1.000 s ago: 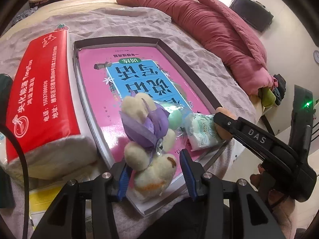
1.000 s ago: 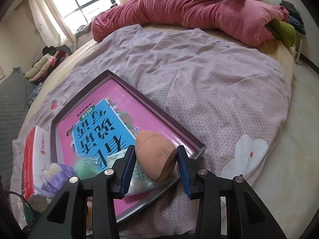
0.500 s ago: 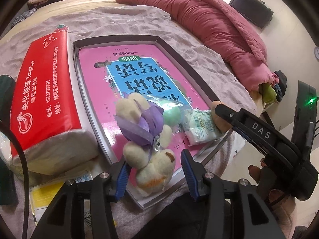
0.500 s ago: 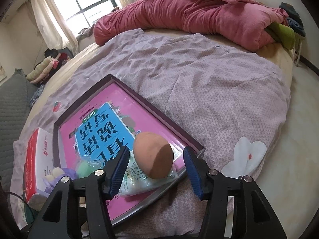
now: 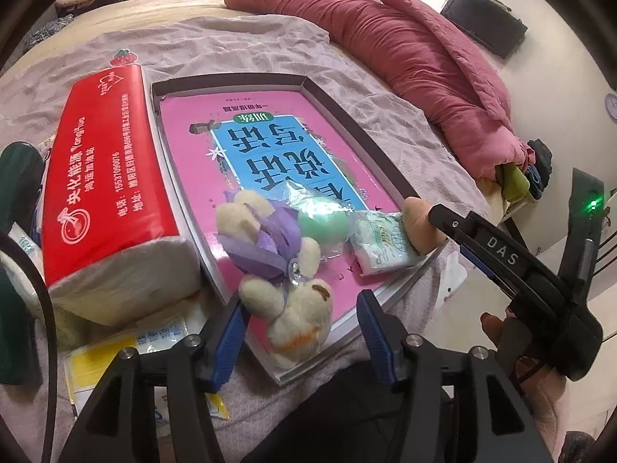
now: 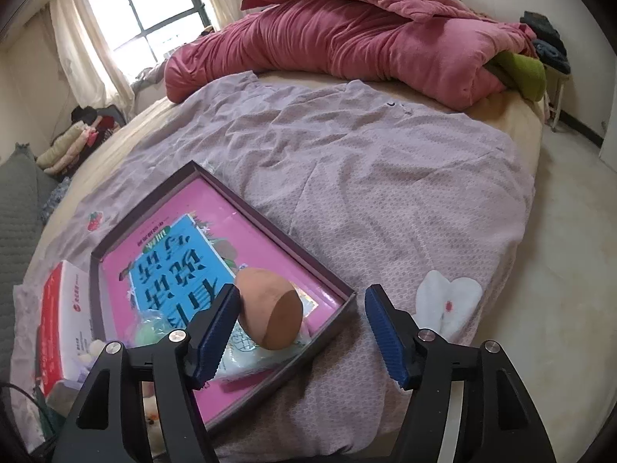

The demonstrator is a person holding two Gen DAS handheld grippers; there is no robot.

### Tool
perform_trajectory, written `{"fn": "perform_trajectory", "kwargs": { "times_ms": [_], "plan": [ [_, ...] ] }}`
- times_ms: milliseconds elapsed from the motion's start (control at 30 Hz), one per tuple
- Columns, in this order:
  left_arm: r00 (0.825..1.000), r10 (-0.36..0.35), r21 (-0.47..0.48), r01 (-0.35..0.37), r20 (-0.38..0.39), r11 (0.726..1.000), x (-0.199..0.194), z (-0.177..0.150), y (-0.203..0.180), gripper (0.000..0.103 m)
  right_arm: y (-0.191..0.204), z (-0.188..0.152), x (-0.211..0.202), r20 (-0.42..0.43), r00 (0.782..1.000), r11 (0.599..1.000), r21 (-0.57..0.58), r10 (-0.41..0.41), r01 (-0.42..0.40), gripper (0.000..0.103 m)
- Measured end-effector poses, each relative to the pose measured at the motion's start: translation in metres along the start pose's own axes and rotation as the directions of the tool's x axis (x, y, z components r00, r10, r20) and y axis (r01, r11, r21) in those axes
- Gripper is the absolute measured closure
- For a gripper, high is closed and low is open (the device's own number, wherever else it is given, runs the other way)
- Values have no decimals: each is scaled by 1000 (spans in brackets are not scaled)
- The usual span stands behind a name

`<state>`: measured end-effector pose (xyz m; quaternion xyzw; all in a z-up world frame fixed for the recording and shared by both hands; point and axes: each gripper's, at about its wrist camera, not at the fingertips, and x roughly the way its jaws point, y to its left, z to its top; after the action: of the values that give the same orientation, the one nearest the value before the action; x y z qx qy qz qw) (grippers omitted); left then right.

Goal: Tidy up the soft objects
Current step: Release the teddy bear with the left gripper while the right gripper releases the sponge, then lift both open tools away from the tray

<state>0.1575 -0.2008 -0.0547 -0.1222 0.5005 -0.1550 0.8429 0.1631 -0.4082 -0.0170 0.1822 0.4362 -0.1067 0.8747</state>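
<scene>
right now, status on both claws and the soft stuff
Left claw open around cream plush bunny with purple bow. Right claw open, tan egg-shaped sponge beside its left finger. Both lie in purple-rimmed tray.

Red tissue pack: white print "央化能源 YangHua", "鸿运加油站", tel. "电话: 15537090076", plus an address line starting "地址:", rest too small. Right gripper arm reads "DAS". Pink book in the tray: big upside-down Chinese title, not fully legible; green tag "训练".
</scene>
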Motion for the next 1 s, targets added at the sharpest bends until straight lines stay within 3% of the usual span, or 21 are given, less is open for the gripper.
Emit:
{"fn": "perform_trajectory", "kwargs": {
  "times_ms": [400,1000],
  "plan": [
    [1000,-13,1,13,18,1000,-14,-2,2,41,-7,10,11,1,998,998,-17,-60,60,30],
    [998,-38,9,37,58,999,-43,-7,0,40,-31,7,-4,32,997,997,50,-69,67,30]
  ]
}}
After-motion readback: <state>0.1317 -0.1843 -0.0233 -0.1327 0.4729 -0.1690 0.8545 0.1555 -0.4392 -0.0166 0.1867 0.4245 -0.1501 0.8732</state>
